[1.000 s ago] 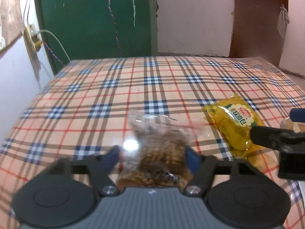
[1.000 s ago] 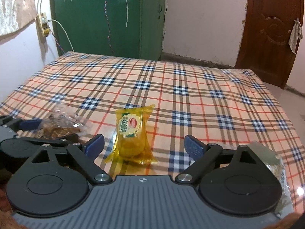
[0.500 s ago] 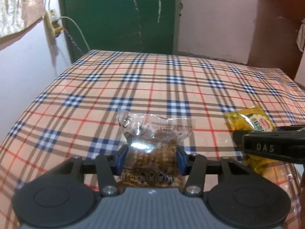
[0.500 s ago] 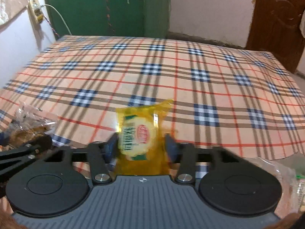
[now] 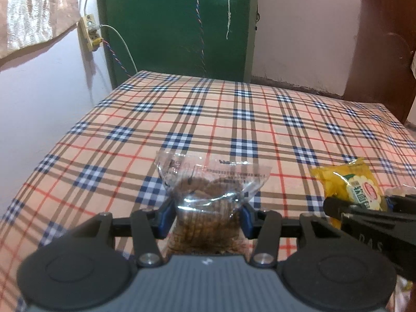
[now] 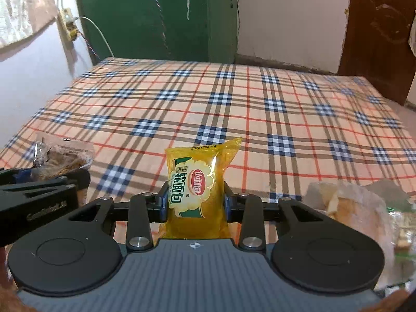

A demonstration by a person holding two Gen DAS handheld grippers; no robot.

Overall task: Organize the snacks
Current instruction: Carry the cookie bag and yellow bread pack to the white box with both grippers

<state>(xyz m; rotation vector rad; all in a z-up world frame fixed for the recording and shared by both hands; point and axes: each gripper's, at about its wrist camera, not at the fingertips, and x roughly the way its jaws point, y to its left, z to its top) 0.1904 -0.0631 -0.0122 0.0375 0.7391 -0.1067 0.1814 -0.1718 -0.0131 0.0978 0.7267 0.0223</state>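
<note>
My left gripper is shut on a clear bag of brown snacks and holds it above the plaid bedsheet. My right gripper is shut on a yellow soft-bread packet, held upright between its blue pads. The yellow packet also shows at the right of the left wrist view. The clear bag shows at the left of the right wrist view. The two grippers are side by side.
More wrapped snacks lie at the right near edge of the bed. A green cabinet and a brown door stand behind the bed. A wall socket with cables is at the left.
Both grippers have closed on their snacks and lifted them off the sheet. One second ago both were open around the packets.
</note>
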